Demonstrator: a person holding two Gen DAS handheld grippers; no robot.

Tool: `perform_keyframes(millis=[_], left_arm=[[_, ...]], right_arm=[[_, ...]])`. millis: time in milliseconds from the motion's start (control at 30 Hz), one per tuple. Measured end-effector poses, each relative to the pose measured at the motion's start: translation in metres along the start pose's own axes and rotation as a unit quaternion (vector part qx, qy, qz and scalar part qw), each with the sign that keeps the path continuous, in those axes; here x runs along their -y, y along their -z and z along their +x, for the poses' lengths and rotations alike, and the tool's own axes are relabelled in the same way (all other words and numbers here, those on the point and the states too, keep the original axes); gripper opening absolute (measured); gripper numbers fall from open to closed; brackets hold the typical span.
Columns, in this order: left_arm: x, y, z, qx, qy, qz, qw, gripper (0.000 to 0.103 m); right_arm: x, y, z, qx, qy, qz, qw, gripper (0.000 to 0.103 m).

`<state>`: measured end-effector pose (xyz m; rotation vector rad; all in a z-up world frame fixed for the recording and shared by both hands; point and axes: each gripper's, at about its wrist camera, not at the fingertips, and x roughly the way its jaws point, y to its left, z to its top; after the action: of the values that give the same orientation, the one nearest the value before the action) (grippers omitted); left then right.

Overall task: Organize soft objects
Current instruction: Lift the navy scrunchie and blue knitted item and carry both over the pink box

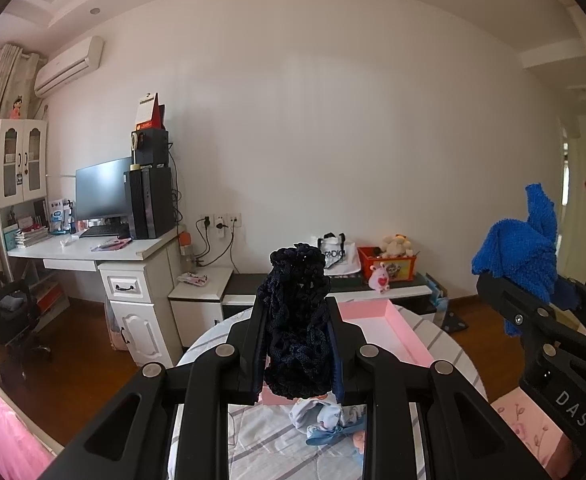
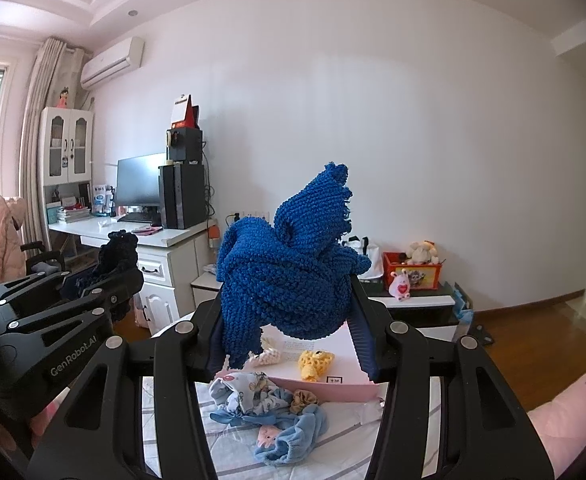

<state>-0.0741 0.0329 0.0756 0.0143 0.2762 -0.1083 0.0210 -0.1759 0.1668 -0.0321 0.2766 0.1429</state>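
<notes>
Carry step in hand. Left tongs (image 1: 297, 344) pinch dark knit (image 1: 297, 320); right tongs (image 2: 289, 320) pinch blue knit (image 2: 289, 272); both raised above pink box (image 2: 325, 388). Small soft pieces (image 2: 269, 412) lie on bed (image 2: 345, 436), near side of box. Next move likely: lower knits into box, spread tongs.

Round table (image 2: 421, 432), striped cloth: pink box (image 2: 333, 390), baby clothes pile (image 2: 269, 420).

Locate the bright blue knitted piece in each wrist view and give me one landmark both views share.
Left wrist view: the blue knitted piece sits at the far right edge, clamped in the right gripper.
Right wrist view: it fills the centre, bunched between that gripper's own fingers and hanging over the pink box.
Shared landmark: the red toy bin on the low cabinet by the wall.
</notes>
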Motion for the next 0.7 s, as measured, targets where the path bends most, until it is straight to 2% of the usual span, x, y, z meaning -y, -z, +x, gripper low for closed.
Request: perform_keyframes(millis=[367,700], left_arm=[[0.012,-0.011,0.018,-0.022,-0.003,-0.005,0.9997,0.022],[0.003,-0.018,0.068,-0.081,0.004,-0.012,0.9966,0.023]], right_arm=[[-0.001,0.004,0.015,-0.023,0.0,0.003,1.0,0.048],[0.007,0.023,0.063,-0.084,0.007,0.019,0.996,0.048]])
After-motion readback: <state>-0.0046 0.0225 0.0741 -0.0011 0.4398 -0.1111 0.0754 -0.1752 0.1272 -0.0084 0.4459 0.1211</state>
